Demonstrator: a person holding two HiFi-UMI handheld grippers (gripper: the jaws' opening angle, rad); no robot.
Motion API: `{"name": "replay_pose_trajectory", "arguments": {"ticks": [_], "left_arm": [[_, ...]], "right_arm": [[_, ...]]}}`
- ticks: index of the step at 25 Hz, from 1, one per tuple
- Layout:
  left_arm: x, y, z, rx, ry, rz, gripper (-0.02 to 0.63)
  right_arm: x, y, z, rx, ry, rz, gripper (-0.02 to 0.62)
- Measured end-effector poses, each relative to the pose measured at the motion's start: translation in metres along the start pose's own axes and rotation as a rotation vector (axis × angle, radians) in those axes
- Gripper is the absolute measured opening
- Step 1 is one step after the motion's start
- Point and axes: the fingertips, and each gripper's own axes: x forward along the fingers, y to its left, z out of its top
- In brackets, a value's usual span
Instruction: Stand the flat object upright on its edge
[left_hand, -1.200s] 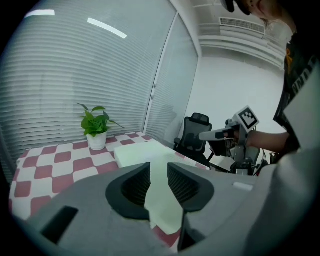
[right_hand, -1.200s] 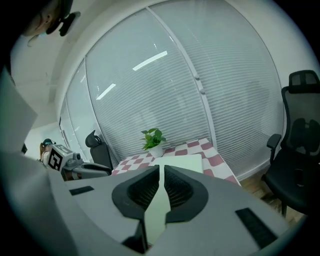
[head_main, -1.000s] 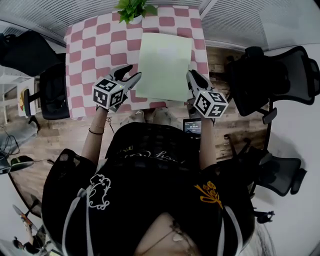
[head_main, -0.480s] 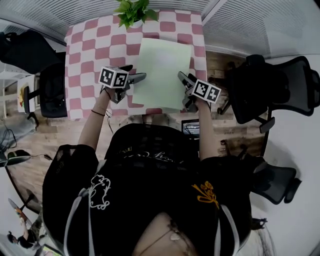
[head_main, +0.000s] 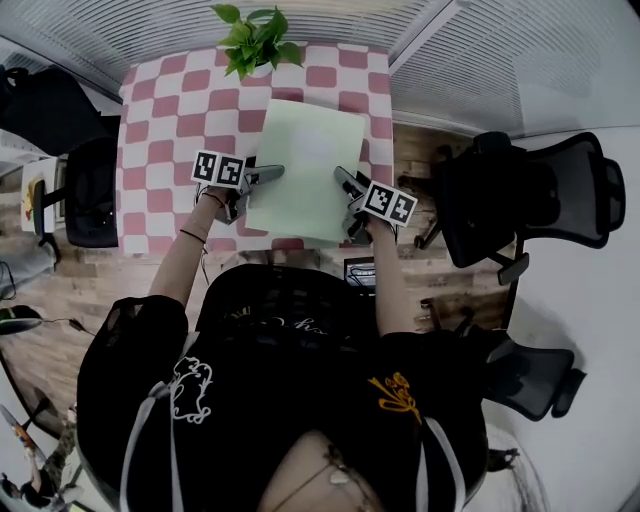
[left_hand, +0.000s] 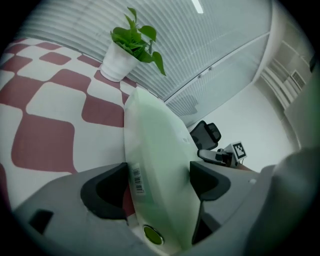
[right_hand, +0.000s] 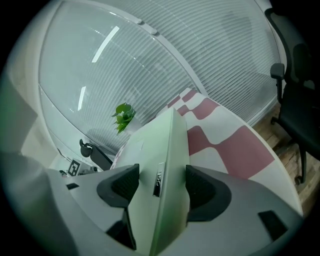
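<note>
Left gripper (head_main: 264, 175), its jaws opening, and right gripper (head_main: 342, 180), jaws spread wide, each straddle a side edge of the pale green folder (head_main: 300, 165). The folder seems to lie flat mid-way across the checkered table (head_main: 160, 150). This looks like the grasping step: both must clamp evenly, then tip it upright.

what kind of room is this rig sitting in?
Most likely an office, or a lab inside one: black swivel chairs stand around a small table with a pink-and-white checked cloth, slatted blinds line the walls, and a potted plant sits at the table's far edge.
</note>
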Motion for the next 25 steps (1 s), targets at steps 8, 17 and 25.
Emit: {"name": "replay_pose_trajectory", "arguments": {"ticks": [8,17,25], "left_arm": [[-0.012,-0.016,0.01,0.108,-0.067,0.047,0.387],[-0.046,-0.049,0.043,0.329,-0.144,0.115,0.382],[-0.072,-0.072,0.073,0.575,-0.186,0.245,0.376]], "right_arm": [[-0.012,0.015,0.01,-0.07,-0.022,-0.013,0.264],[-0.04,0.071,0.051,-0.333,-0.135,-0.006,0.264],[-0.057,0.112,0.076,-0.579,-0.198,-0.053,0.261]]}}
